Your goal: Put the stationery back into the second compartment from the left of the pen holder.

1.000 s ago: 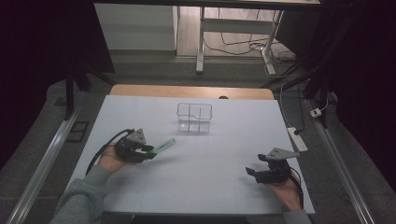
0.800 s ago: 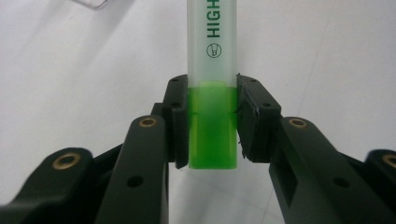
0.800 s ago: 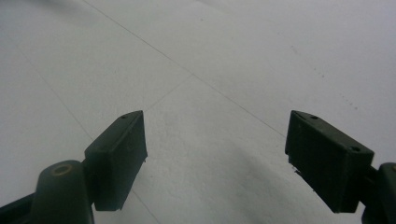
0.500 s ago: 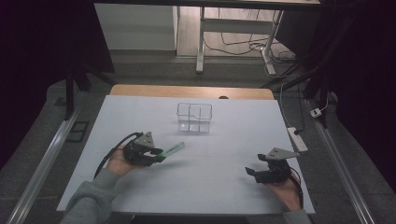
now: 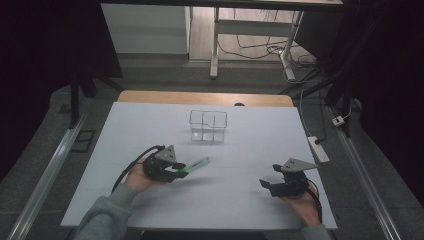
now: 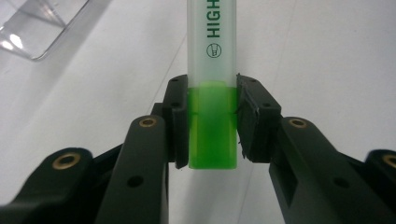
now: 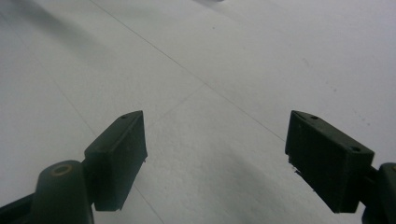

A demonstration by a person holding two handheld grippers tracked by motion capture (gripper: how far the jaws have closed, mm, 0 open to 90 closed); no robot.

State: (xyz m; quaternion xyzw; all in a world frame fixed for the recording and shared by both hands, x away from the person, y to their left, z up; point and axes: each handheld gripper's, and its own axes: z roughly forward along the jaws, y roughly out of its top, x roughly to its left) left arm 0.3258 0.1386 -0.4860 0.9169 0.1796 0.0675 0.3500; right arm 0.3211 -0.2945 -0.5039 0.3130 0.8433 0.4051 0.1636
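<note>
Left gripper jaws pinch a green highlighter; right gripper jaws spread; clear divided box nearby.

High view: overhead, facing forward and down on the table. Gripper views: close, along their jaws. Both left-side views share the highlighter.
</note>
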